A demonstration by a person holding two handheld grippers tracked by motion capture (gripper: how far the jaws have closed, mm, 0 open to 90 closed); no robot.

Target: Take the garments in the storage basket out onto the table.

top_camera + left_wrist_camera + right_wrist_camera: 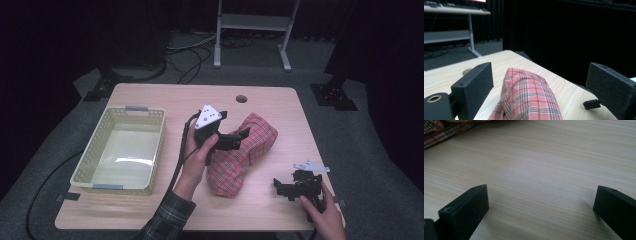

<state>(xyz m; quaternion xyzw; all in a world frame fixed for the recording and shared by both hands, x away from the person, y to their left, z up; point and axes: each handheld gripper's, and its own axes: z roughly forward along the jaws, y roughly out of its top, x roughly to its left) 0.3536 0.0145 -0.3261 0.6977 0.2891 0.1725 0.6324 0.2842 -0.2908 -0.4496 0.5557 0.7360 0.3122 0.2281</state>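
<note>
Both grippers are up on the table (150, 100) right now, and both show daylight between their jaws. Left gripper (239, 139) first: it sits over the middle of the table, held in the person's left hand (197, 152), its grey three-cornered plate on top and its cable trailing back toward the near edge. Its jaws stand wide apart, and in the left gripper view the red plaid cloth (529, 97) rises between them, clear of both pads with a gap on each side. Nothing is clamped.

That cloth (240, 152) lies bunched in a long heap just right of the table's centre, one end toward the far edge near the small round hole (241, 98) in the tabletop, the other end running down toward the near edge.

Over at the near right corner, the right gripper (282, 187) rests low by the tabletop in the person's right hand (327, 217). Its own view looks along two spread jaws at bare wood grain, a corner of the plaid cloth (446, 130) showing at the upper left, well apart from the pads. Open, holding nothing.

Now the container: a pale yellow lattice-sided basket (92, 152) with grey handle grips takes up the left side of the table, its long side running from near edge to far edge. Its floor shows bare, a streak of light reflecting off it. The cloth lies outside the basket, with the left forearm between the two.
</note>
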